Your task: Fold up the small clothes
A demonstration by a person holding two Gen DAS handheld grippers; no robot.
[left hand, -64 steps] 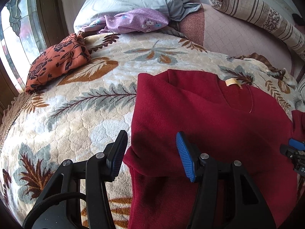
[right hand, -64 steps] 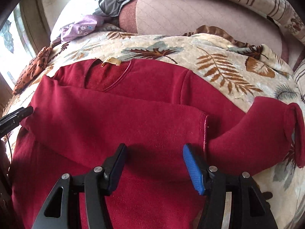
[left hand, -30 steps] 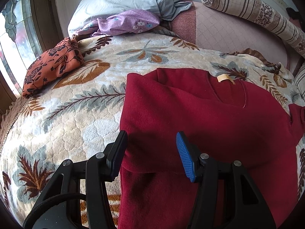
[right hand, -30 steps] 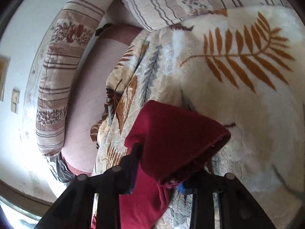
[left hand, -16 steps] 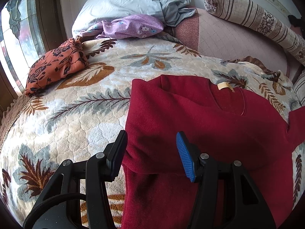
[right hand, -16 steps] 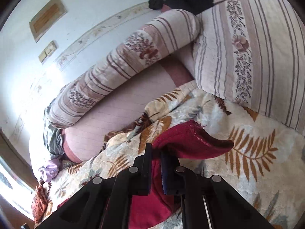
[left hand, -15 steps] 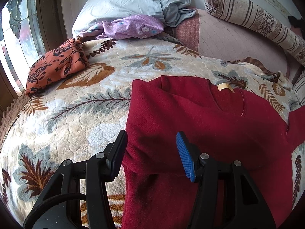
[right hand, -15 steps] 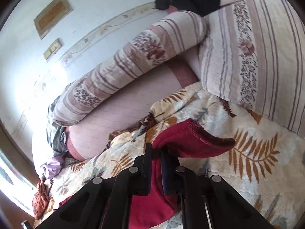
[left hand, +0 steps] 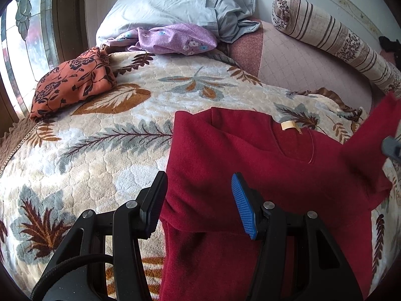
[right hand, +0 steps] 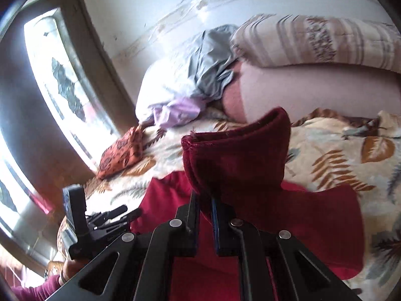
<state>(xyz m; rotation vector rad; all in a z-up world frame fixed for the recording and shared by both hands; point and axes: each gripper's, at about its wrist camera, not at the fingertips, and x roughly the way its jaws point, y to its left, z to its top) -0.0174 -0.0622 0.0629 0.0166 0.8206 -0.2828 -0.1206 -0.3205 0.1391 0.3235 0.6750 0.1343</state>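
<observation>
A dark red sweater (left hand: 263,173) lies flat on the leaf-patterned blanket (left hand: 100,150), with one sleeve folded across its chest. My left gripper (left hand: 198,200) hovers open over the sweater's left edge, nothing between its fingers. My right gripper (right hand: 205,200) is shut on the cuff end of the other red sleeve (right hand: 238,155), which it holds up off the bed. That raised sleeve (left hand: 376,135) shows at the right edge of the left wrist view. The left gripper's body (right hand: 82,225) appears at lower left of the right wrist view.
An orange floral folded cloth (left hand: 72,85) lies near the window side. A purple garment (left hand: 175,40) and a grey pillow (left hand: 180,5) sit at the head of the bed. A striped bolster (left hand: 338,42) runs along the wall, with a pink mattress (left hand: 300,67) bare below it.
My right gripper has swung left and up, rolling, and carried the red sleeve with it over the sweater's body. The left gripper has barely moved.
</observation>
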